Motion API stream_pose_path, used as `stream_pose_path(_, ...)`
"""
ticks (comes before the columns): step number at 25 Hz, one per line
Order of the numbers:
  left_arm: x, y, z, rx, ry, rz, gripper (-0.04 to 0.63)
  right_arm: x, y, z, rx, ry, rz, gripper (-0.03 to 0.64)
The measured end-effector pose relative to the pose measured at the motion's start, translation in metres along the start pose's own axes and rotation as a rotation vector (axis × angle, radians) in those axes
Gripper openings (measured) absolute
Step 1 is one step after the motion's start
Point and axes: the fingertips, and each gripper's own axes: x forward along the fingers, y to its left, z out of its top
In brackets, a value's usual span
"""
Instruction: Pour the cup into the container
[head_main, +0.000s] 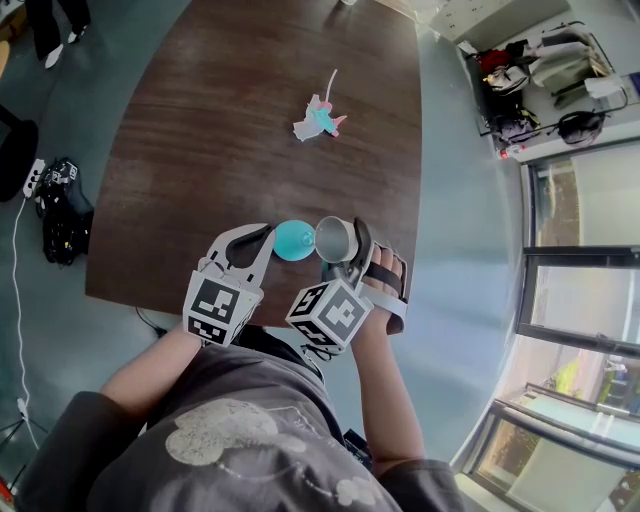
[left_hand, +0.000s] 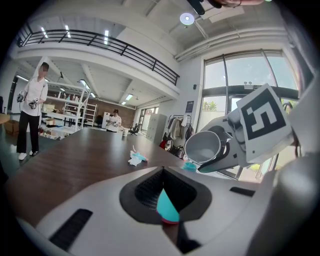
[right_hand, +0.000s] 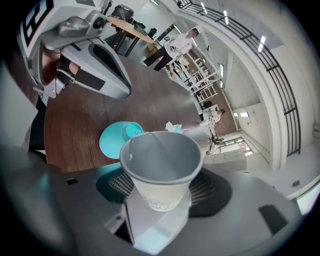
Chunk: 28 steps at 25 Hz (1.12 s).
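Note:
A white paper cup (head_main: 337, 238) is held tilted in my right gripper (head_main: 347, 252), its mouth turned toward the teal container (head_main: 294, 240) beside it. In the right gripper view the cup (right_hand: 161, 165) fills the jaws of my right gripper (right_hand: 160, 197); its grey inside looks empty, and the teal container (right_hand: 116, 141) lies just beyond its rim. My left gripper (head_main: 266, 240) holds the container by its edge; in the left gripper view a teal sliver (left_hand: 167, 206) sits pinched between the shut jaws. The cup (left_hand: 202, 146) hangs to the right there.
Everything sits over the near end of a dark wooden table (head_main: 220, 130). A crumpled white, teal and pink wrapper (head_main: 320, 118) lies farther along it. A black bag (head_main: 60, 205) is on the floor at left, and bags on shelves (head_main: 520, 90) at right. People stand far off (left_hand: 30, 112).

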Motion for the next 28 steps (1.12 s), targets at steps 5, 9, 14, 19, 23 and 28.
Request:
stream_pose_path(5, 0.0020, -0.0020, 0.0029, 0.004, -0.013, -0.009, 0.008, -0.0001, -0.0002, 0.0007, -0.020, -0.004, -0.007, 0.293)
stream_pose_path(9, 0.0026, -0.0017, 0.0011, 0.001, -0.006, -0.004, 0.008, -0.0007, 0.0004, 0.0005, -0.036, -0.003, -0.009, 0.293)
stream_pose_path(14, 0.0031, -0.0038, 0.0053, 0.001, -0.014, -0.010, 0.008, -0.0015, -0.0011, 0.0018, -0.034, 0.001, -0.011, 0.293)
stream_pose_path(19, 0.0048, -0.0016, 0.0020, -0.005, -0.003, -0.006, 0.008, -0.0005, -0.0024, 0.0021, -0.054, -0.001, -0.023, 0.293)
stream_pose_path(23, 0.0060, -0.0015, 0.0024, -0.007, -0.010, -0.003, 0.008, -0.0005, -0.0022, 0.0016, -0.046, -0.014, -0.025, 0.293)
stream_pose_path(28, 0.0071, -0.0002, 0.0049, -0.003, -0.015, -0.005, 0.008, 0.0006, 0.0018, 0.0010, 0.097, -0.058, 0.035, 0.293)
